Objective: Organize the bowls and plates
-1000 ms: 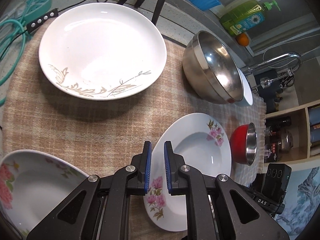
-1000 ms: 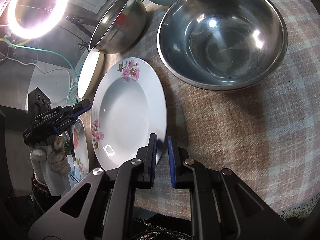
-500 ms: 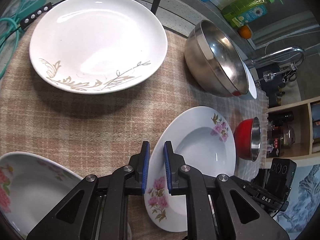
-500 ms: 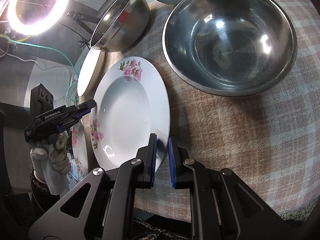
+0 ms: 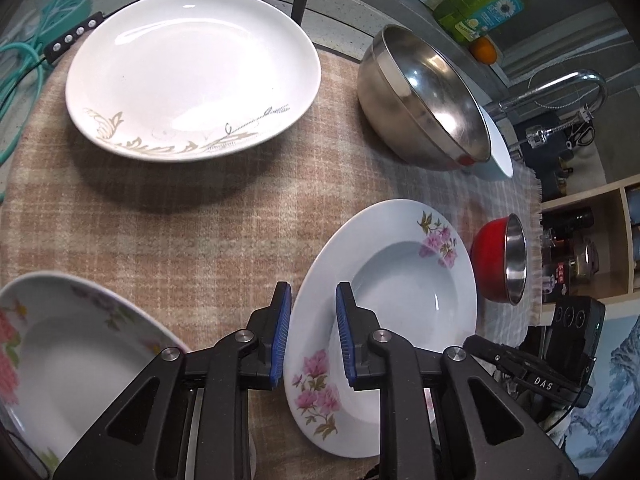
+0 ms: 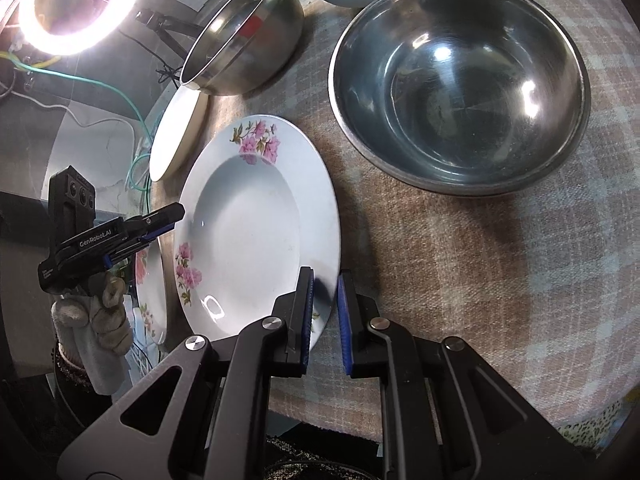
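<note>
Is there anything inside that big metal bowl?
No, the big metal bowl shows only its bare, shiny inside in the right wrist view.

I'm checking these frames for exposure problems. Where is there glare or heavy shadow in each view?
Right wrist view: the ring light blows out the top-left corner, and bright spots glint in the large steel bowl. Left wrist view: even light, a dark shadow under the white plate; fisheye bends the edges.

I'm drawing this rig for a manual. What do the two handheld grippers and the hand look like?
Both grippers, left and right, have black angular fingers with blue ribbed pads and silver pivot bolts. The left's body reads "GenRobot.AI" in white. The hand wears a pale knitted glove.
</note>
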The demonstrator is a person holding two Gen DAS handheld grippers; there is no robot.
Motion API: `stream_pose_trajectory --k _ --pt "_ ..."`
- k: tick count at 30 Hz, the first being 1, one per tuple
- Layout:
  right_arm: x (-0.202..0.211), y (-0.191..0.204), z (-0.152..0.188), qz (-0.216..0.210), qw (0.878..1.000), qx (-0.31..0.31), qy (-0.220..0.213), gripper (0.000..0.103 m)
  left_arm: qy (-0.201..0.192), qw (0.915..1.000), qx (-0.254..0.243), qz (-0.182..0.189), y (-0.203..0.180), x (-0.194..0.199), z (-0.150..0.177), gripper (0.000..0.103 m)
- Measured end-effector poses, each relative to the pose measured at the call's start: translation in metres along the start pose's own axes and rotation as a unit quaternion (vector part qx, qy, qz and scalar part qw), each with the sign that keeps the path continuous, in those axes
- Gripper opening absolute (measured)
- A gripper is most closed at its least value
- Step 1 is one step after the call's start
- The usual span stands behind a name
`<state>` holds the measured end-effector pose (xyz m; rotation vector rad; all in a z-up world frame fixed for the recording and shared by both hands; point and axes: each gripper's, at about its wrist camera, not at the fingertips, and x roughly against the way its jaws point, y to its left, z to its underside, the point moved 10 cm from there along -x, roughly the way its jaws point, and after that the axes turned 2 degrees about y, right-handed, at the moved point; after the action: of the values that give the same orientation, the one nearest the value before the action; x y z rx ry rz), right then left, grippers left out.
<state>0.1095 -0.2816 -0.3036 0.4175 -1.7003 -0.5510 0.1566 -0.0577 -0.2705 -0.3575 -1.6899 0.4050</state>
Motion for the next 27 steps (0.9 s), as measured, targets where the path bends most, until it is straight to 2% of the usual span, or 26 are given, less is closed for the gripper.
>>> stream_pose_trajectory --k 14,27 --pt "0.003 -0.006 0.008 0.014 1.0 0.018 0.015 0.013 -0.001 1.0 0.007 -0.006 -0.008 0.001 0.034 0.019" --pt "-0.001 -0.003 0.01 0.023 0.999 0.028 0.015 0.013 -0.007 0.9998 0.009 -0.017 -0.012 0.001 0.052 0.019"
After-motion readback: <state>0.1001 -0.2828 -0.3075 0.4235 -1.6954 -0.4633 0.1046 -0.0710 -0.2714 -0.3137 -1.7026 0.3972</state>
